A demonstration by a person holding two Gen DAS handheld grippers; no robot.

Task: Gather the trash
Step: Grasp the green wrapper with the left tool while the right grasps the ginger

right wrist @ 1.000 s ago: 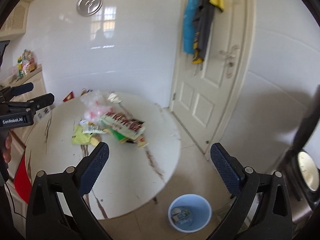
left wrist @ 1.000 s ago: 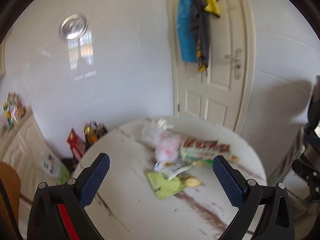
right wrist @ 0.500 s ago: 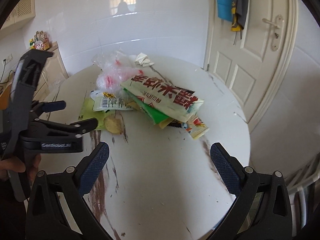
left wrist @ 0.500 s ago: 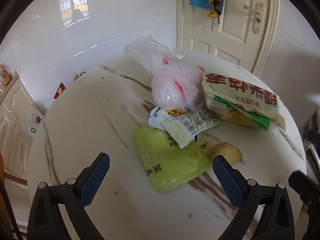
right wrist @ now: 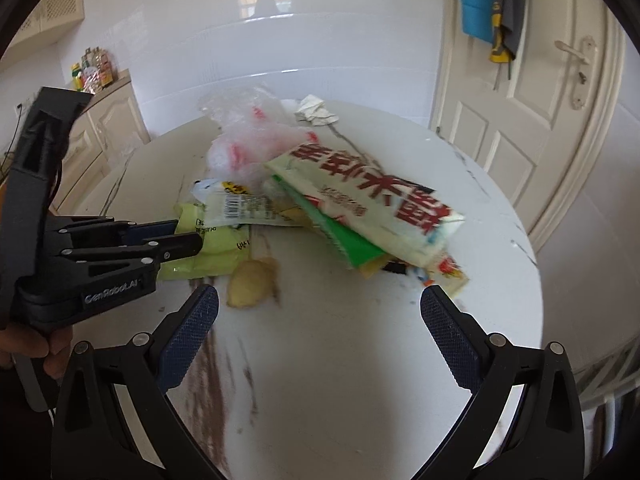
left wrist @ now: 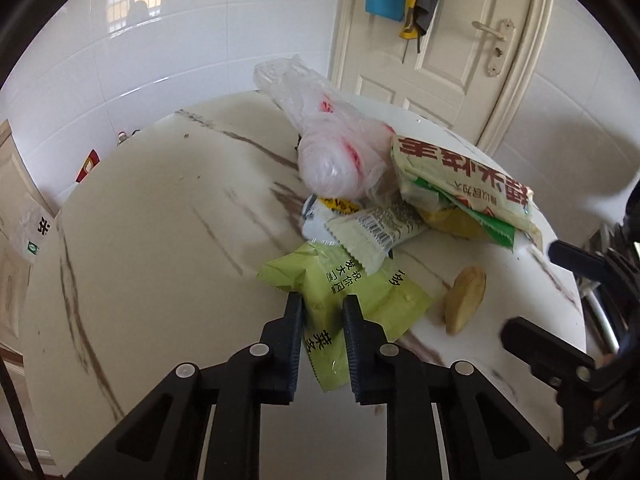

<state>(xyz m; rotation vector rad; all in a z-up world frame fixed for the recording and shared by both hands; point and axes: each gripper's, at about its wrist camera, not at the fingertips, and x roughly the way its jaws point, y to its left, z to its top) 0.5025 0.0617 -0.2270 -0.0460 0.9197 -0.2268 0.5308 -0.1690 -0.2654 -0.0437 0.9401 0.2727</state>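
Note:
A pile of trash lies on the round white marble table. My left gripper is shut on a yellow-green snack wrapper, pinching its near edge; it also shows in the right wrist view. Behind the wrapper lie a pale barcode packet, a crumpled clear plastic bag and a long white packet with red characters. A ginger slice lies to the right. My right gripper is open and empty, above the table in front of the ginger.
A crumpled paper scrap lies at the table's far side. A white door with hanging clothes stands behind on the right. Low cabinets line the left wall. The table's near half is bare marble with brown streaks.
Both grippers have moved in close over the table. My left gripper went from wide open to shut on the yellow-green wrapper. The right gripper stayed open.

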